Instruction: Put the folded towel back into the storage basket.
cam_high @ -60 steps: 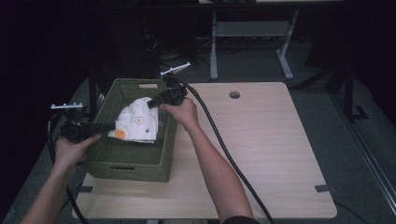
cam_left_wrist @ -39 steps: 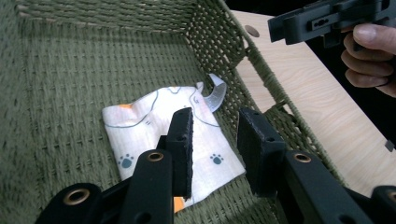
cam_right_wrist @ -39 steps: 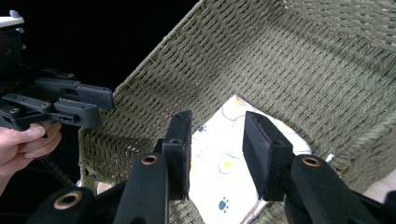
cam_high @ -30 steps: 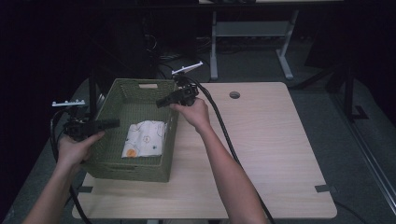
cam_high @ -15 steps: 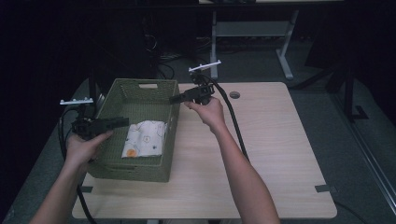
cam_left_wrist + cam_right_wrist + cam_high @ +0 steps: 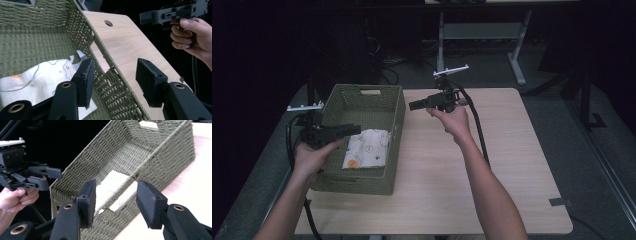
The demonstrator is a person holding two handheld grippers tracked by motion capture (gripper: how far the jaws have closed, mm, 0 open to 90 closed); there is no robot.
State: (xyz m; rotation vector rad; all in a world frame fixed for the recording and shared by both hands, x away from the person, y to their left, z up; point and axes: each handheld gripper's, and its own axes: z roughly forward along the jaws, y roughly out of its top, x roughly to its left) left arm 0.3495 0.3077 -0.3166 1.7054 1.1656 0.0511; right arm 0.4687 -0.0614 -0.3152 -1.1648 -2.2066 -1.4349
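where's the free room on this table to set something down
The light wooden tabletop is bare from the green woven basket across to its right edge, past the right gripper. The basket's near end is crowded by the folded white cloth under the left gripper.

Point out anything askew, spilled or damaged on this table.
Nothing stands out. The folded white cloth lies flat inside the green woven basket, which stands upright on the table. Both the left gripper and the right gripper are open and empty.
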